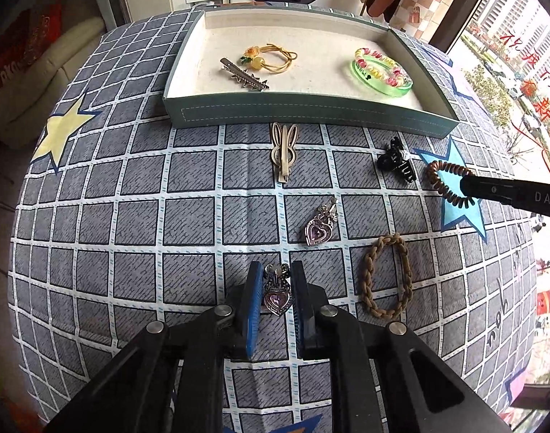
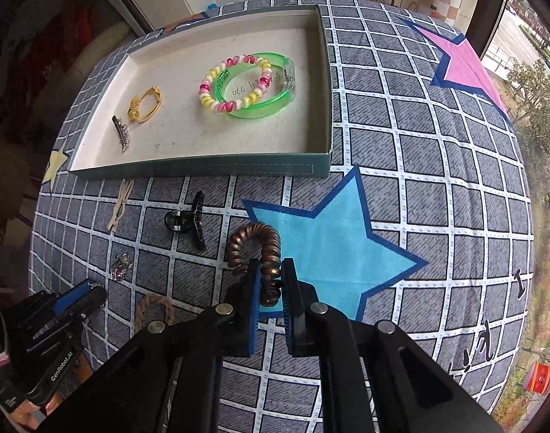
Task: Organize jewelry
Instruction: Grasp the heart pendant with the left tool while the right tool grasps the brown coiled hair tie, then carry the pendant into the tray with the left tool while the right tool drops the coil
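My left gripper (image 1: 277, 270) is shut on a silver clip with a purple heart (image 1: 277, 297), low over the checked cloth. A matching heart clip (image 1: 320, 229) lies just ahead of it. My right gripper (image 2: 270, 270) is shut on a brown spiral hair tie (image 2: 255, 249) beside the blue star; the tie shows in the left wrist view (image 1: 449, 182) too. The teal tray (image 1: 307, 110) holds a yellow hair tie (image 1: 271, 57), a silver clip (image 1: 244, 75), a green bangle (image 1: 383, 79) and a pink-and-yellow spiral tie (image 2: 235, 84).
On the cloth lie a cream rabbit clip (image 1: 284, 149), a black claw clip (image 1: 397, 160) and a braided tan hair tie (image 1: 386, 276). The table's edge drops off on the left and right. A window stands at the right.
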Available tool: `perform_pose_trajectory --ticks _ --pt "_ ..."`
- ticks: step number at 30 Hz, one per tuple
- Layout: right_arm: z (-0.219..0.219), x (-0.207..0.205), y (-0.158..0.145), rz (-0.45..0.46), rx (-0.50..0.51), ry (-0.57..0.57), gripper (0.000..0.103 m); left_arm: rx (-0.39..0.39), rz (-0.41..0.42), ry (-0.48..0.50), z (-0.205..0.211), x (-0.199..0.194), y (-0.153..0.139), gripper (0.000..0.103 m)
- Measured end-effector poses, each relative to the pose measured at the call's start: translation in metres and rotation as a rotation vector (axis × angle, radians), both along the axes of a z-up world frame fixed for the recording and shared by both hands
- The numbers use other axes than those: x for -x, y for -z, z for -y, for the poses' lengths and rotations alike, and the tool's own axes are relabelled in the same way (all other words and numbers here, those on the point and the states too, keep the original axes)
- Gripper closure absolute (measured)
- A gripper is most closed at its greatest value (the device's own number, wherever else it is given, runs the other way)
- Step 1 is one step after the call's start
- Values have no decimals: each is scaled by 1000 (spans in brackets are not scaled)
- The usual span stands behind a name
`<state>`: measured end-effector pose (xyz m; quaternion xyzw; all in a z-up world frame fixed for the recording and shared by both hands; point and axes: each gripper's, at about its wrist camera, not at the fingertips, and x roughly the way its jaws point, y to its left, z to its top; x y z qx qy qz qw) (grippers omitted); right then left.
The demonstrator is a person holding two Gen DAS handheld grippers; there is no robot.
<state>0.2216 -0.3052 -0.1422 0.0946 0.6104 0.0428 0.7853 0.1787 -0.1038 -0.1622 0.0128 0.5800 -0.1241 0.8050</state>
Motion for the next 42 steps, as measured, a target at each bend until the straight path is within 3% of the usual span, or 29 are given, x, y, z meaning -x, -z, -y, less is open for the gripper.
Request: perform_pose_trajectory --ticks 8,17,30,42 --pt "14 31 -23 23 -49 13 91 30 40 3 -16 -3 -26 75" --pt "13 24 -51 74 -83 9 91 48 103 18 -16 -22 -55 75" --pt "14 -31 -80 156 -94 -4 91 70 197 12 -13 -88 -86 75" --pt "12 -95 -64 172 -128 3 91 58 194 -5 12 -150 -68 75"
